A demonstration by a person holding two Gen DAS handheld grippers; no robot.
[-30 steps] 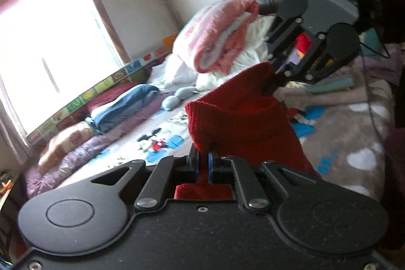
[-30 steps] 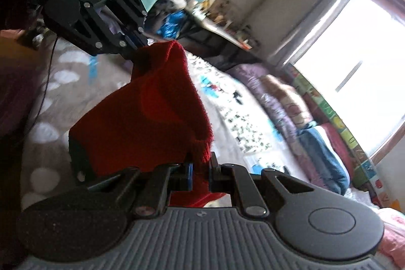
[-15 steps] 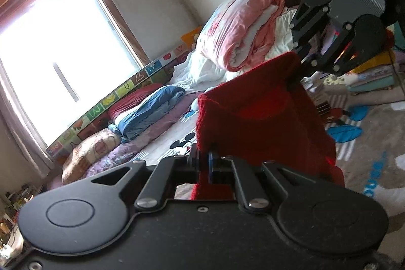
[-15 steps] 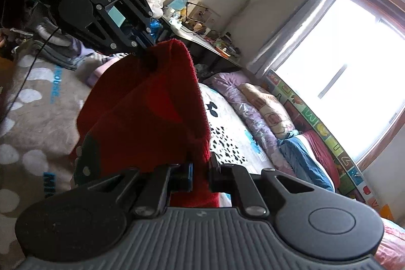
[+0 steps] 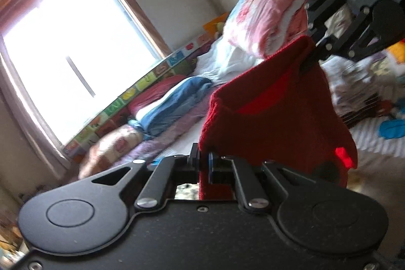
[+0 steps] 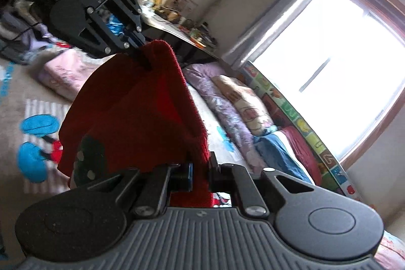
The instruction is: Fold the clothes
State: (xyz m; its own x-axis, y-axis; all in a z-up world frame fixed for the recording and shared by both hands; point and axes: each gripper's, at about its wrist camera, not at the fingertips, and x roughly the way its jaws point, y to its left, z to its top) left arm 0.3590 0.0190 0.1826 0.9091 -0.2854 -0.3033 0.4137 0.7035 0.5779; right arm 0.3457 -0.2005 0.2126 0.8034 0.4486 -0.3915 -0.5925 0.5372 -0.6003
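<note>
While lifted high over the bed [image 6: 222, 141], hangs as a red knit top [image 5: 273, 118] between both tongs — top edge running from left gripper [image 5: 203, 163] to right gripper [image 6: 200, 168], rest drooping down. Both pinched tight on that edge.

Red knit garment [image 5: 273, 118] held aloft mid-frame, stretched between two pinched edge points, body sagging below, dark patch lower right

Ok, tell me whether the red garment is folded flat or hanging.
Hanging, unfolded: the red garment droops between left gripper and right gripper, both clamped on its edge.
</note>
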